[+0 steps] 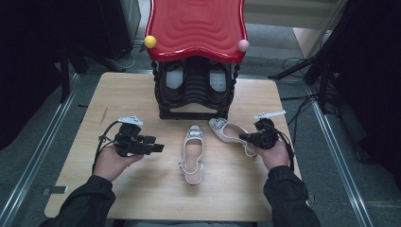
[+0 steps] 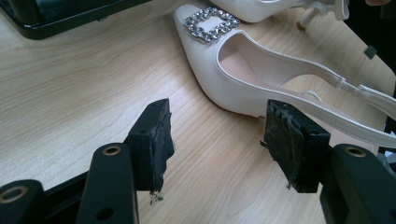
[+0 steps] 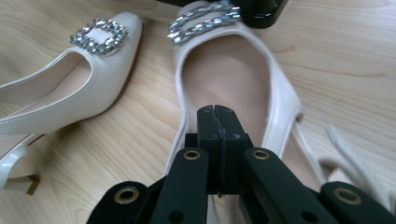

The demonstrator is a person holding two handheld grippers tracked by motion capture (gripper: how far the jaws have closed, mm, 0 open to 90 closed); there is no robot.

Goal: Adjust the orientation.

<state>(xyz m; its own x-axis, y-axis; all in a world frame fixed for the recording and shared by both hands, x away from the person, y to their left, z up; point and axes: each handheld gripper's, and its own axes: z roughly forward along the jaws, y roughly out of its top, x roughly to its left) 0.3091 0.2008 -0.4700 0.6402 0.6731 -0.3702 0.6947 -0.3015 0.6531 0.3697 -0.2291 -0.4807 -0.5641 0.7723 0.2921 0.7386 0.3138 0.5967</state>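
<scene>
Two pale slingback shoes with rhinestone buckles lie on the table (image 1: 142, 189), in front of a black shoe rack (image 1: 194, 92) with a red top (image 1: 196, 26).

The left shoe (image 1: 192, 153) lies near the middle of the table, toe toward the rack and heel toward the person. The right shoe (image 1: 230, 134) lies just beside it on the right, slanted, its toe close to the rack's foot and its heel end under the right gripper (image 1: 247, 137).

The left gripper (image 1: 158, 148) is held at the left of the table, clear of the left shoe and pointing toward it. In the left gripper view its jaws stand wide apart with nothing between them, and that shoe lies just ahead of them.

In the right gripper view the right gripper's jaws are pressed flat together with nothing between them, their tips over the open insole of the right shoe. Whether they touch the shoe I cannot tell. The left shoe lies on the left in that view, near but apart.
</scene>
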